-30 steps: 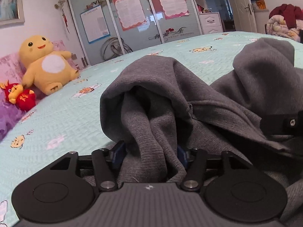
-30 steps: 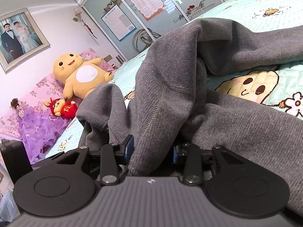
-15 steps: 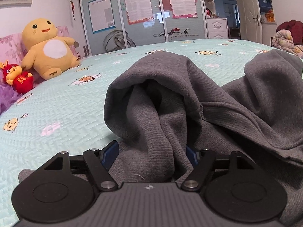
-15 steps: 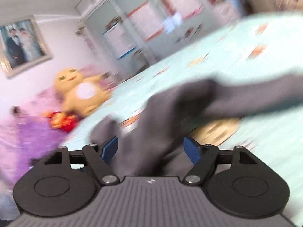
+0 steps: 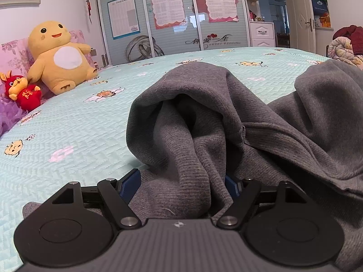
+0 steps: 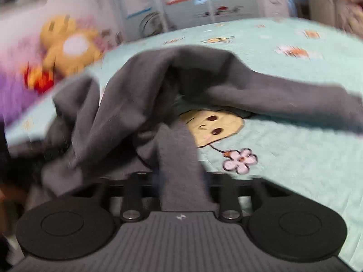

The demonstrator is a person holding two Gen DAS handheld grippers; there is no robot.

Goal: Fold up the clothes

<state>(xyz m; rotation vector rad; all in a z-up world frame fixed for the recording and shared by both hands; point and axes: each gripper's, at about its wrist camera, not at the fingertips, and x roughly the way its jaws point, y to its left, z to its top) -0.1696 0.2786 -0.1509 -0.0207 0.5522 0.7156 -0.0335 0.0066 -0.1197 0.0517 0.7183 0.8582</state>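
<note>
Grey garment lies crumpled on the bed, heaped directly in front of both tongs.

Left tongs: jaws stand wide apart and have just been opening slightly. A thick fold of the grey garment runs down between them and over the tool body. The blue pads flank the fold; the left pad shows a gap to the cloth, the right pad is mostly hidden behind it. No clamping is evident.

Right tongs: this view is blurred by motion. The jaws have just been closing and now stand close together, clamped on a narrow strip of the grey garment that rises from between them toward the main heap. The rest of the cloth spreads left and away, with one arm of it stretching right across the bed. A cartoon figure with a flower is printed on the bedspread just beside the gripped strip.

A yellow plush toy and a small red plush toy sit at the far left of the bed, well apart from the garment.
</note>
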